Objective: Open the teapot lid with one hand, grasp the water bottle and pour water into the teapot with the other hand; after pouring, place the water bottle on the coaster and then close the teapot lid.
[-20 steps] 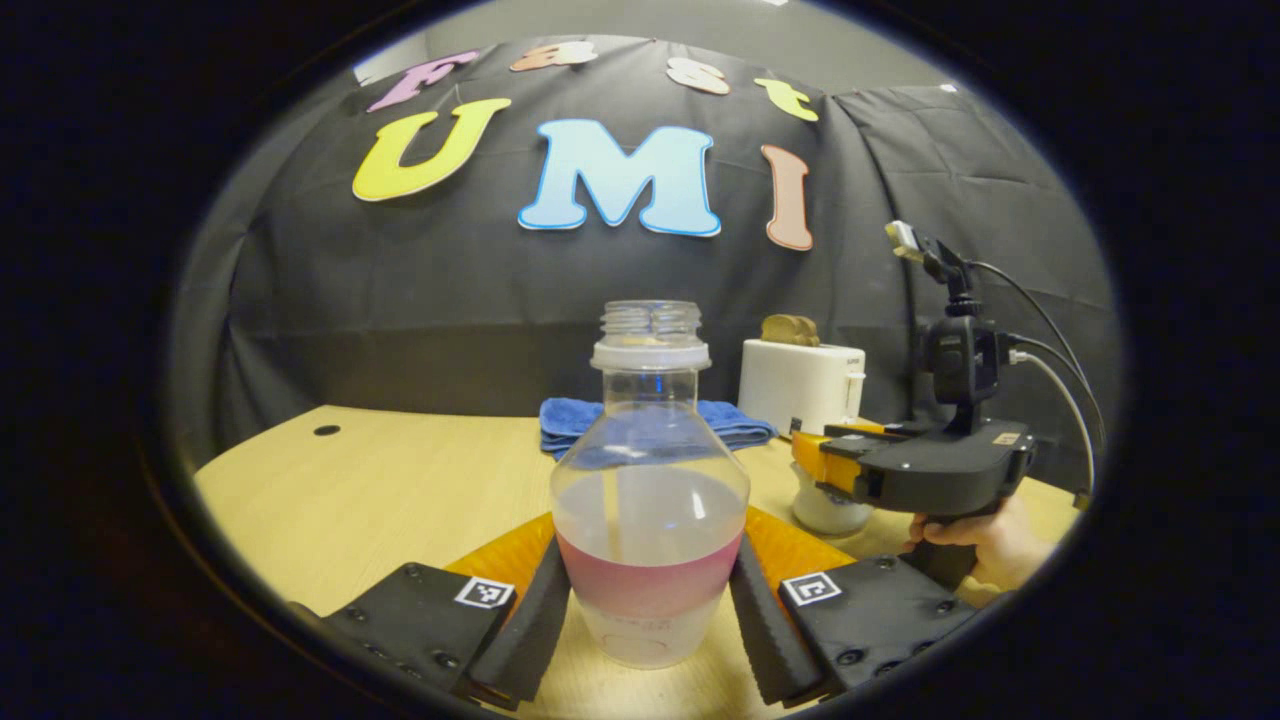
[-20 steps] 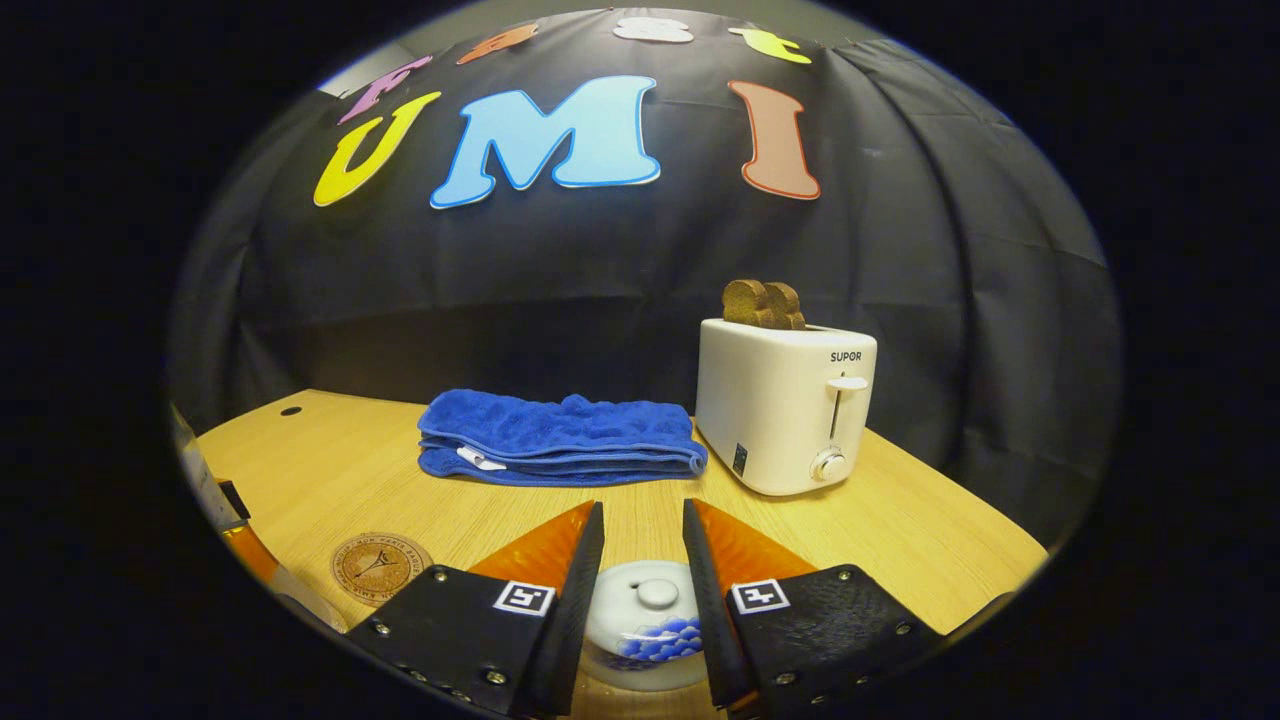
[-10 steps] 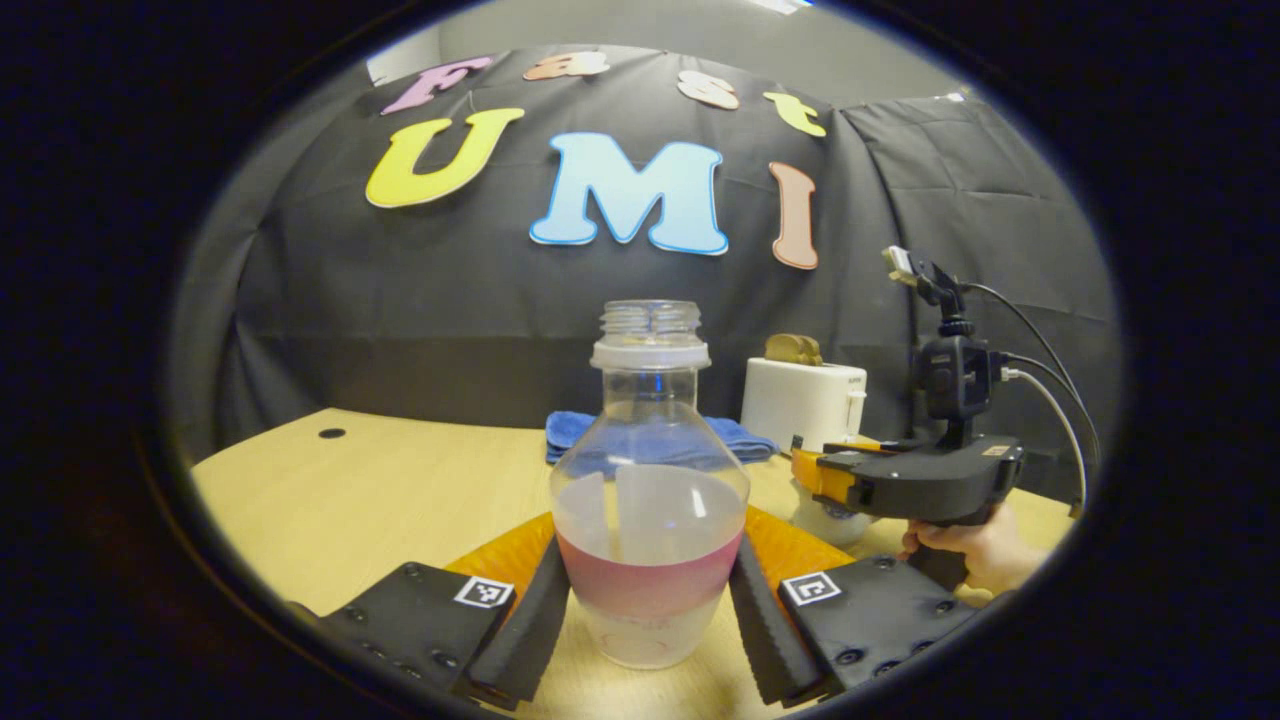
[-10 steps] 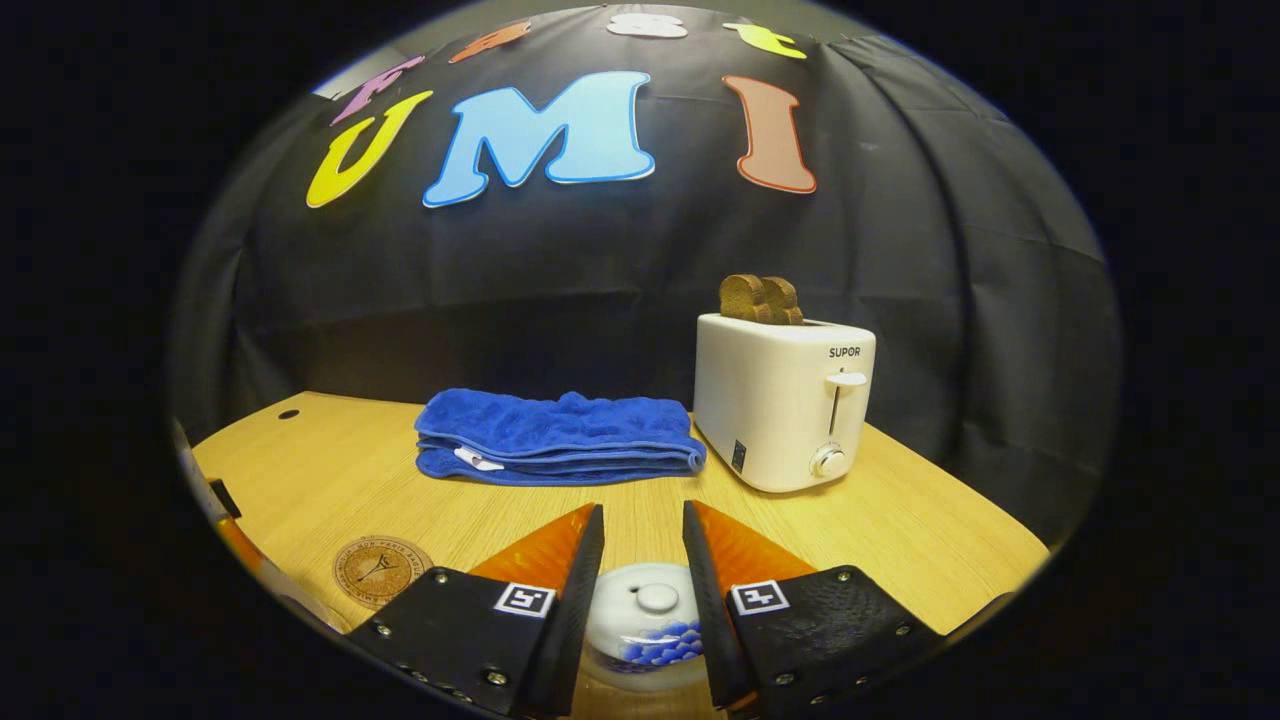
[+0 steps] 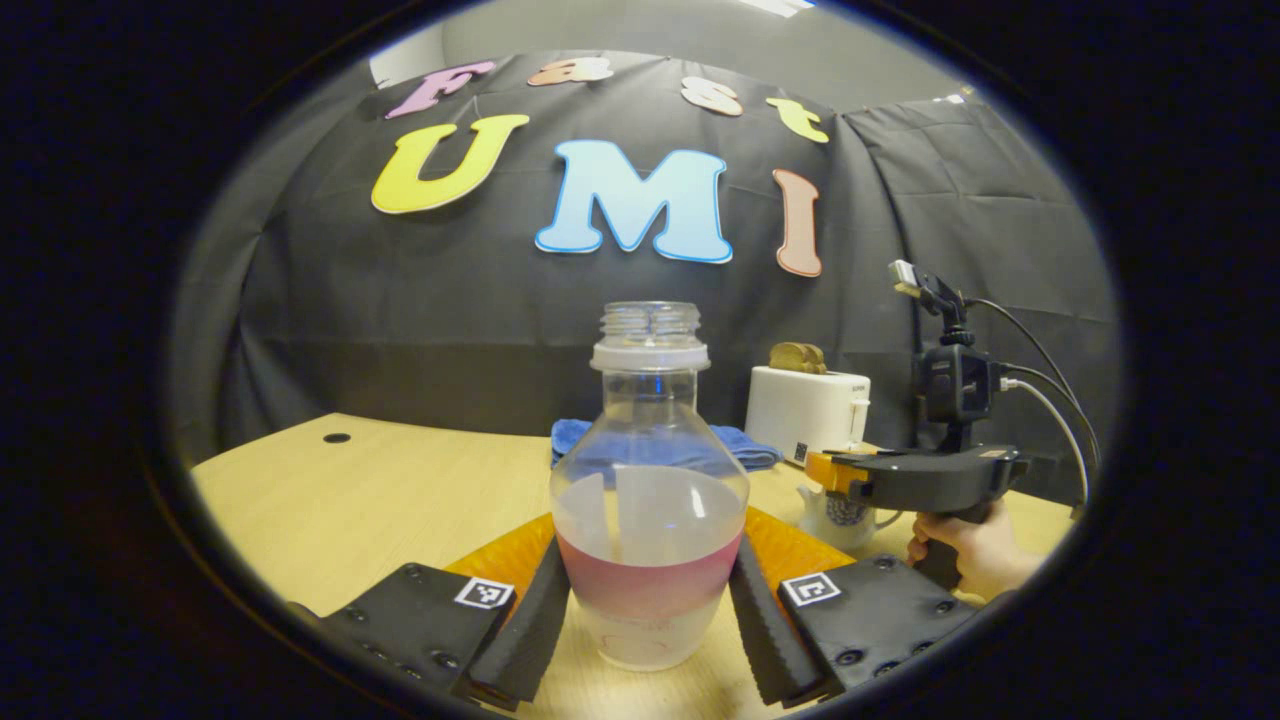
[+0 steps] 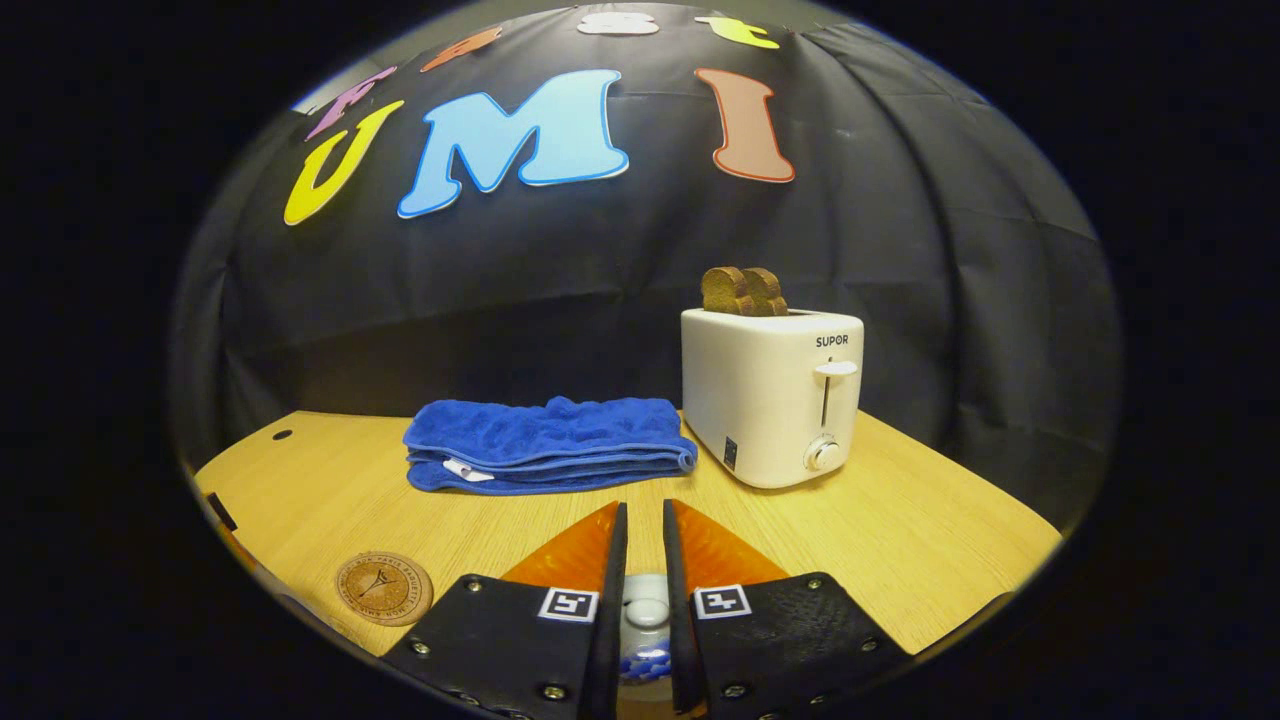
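A clear water bottle (image 5: 650, 500) with a pink band and no cap stands upright on the wooden table (image 5: 400, 490), part full of water. My left gripper (image 5: 648, 550) is shut on its lower body, one finger on each side. To the right, a hand (image 5: 965, 555) holds my right gripper (image 5: 830, 478) just over the white and blue teapot (image 5: 842, 512). In the right gripper view, my right gripper (image 6: 644, 515) is shut on the knob of the teapot lid (image 6: 645, 612). The round cork coaster (image 6: 383, 588) lies on the table to the lower left.
A folded blue towel (image 6: 545, 455) lies at the back of the table. A white toaster (image 6: 772, 395) with toast in it stands to its right. Both also show behind the bottle: the towel (image 5: 745, 447) and the toaster (image 5: 808, 412).
My right gripper's fingers have drawn in from a wide gap to pinch the lid knob, and that gripper has sunk lower over the teapot. The bottle has stayed in my left gripper.
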